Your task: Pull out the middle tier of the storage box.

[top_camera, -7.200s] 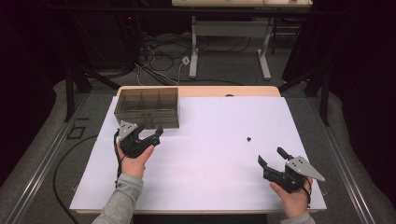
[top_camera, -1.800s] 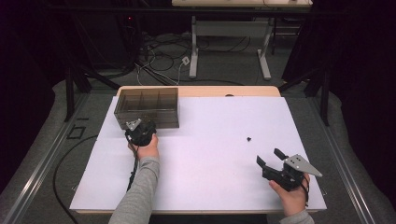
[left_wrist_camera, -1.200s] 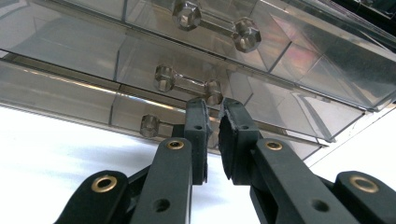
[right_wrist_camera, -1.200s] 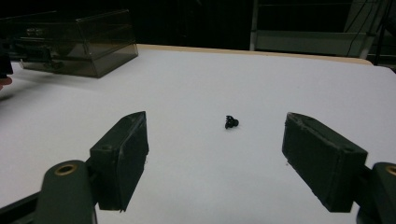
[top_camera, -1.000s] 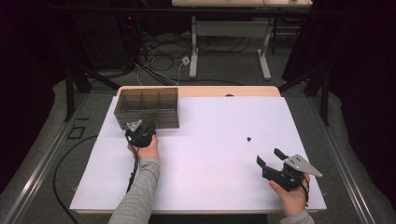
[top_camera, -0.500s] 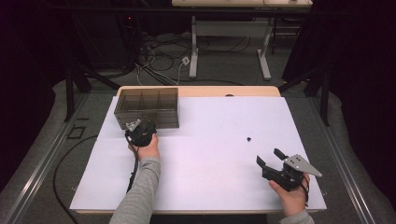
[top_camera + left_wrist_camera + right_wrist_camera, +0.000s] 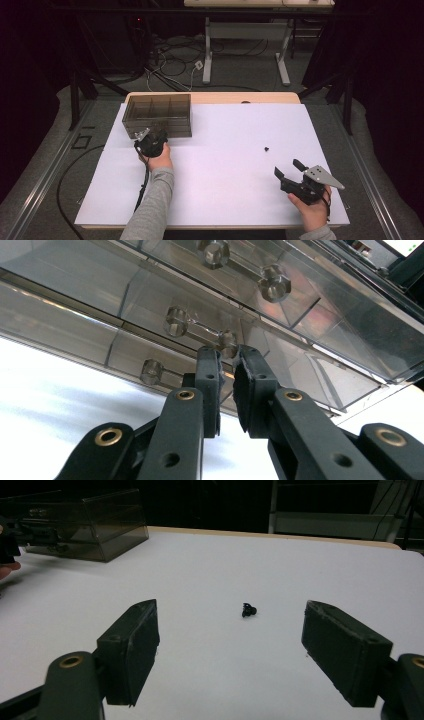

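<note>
Right tongs (image 7: 289, 170): nearest the person, low over the right front of the worktop (image 7: 225, 170), spread wide with nothing between the jaws.
Small black part (image 7: 248, 610): lying alone on the white sheet, well ahead of the right tongs and centred in the gap between the jaws in the right gripper view; on the worktop's right half in the high view.
Left tongs (image 7: 227, 357): out at the left rear of the worktop, tips right up against the front of the smoky clear drawer cabinet (image 7: 157, 115); jaws have just been closing and now stand nearly pressed together, a thin slit between them.
Drawer handle (image 7: 200, 332): a clear bar between two knobs on the cabinet front, its right knob sitting just at the tips; whether the pads actually pinch it, I can't tell.
</note>
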The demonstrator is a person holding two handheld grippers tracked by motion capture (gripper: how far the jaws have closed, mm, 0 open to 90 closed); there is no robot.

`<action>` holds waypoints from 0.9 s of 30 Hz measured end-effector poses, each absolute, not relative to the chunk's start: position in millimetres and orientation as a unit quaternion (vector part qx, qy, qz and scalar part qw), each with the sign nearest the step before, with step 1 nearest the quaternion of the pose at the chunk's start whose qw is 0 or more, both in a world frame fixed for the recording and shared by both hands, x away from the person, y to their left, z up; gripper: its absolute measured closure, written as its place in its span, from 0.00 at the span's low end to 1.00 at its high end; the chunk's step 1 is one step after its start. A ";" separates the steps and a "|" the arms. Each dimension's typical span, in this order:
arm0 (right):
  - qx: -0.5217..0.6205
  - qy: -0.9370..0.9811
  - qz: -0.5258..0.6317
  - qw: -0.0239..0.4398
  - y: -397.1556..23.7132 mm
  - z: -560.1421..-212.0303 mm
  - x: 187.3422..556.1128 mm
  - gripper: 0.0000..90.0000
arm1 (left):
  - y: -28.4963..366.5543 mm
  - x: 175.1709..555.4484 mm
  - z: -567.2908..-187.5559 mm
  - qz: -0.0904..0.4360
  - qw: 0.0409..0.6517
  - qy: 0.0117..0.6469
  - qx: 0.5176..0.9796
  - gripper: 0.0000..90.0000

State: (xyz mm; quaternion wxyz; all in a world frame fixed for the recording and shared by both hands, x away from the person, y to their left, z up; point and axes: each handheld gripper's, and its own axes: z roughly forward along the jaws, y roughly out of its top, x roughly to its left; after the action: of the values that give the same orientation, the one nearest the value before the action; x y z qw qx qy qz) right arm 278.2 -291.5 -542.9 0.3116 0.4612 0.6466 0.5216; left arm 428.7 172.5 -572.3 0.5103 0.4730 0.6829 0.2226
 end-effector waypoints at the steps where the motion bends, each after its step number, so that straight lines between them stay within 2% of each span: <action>1: 0.461 0.646 0.522 0.313 -291.4 -543.1 278.4 0.25 | 172.3 428.6 -572.3 0.224 0.510 0.683 0.473 0.90; 27: 0.460 0.645 0.524 0.313 -291.6 -542.9 277.8 0.26 | 170.5 417.0 -567.3 0.236 0.500 0.677 0.486 0.91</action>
State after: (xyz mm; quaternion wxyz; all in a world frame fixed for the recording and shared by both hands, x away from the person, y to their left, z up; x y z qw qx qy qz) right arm 277.8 -291.6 -542.9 0.3132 0.4604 0.6448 0.5236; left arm 417.0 170.5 -567.3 0.4998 0.4860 0.6769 0.2362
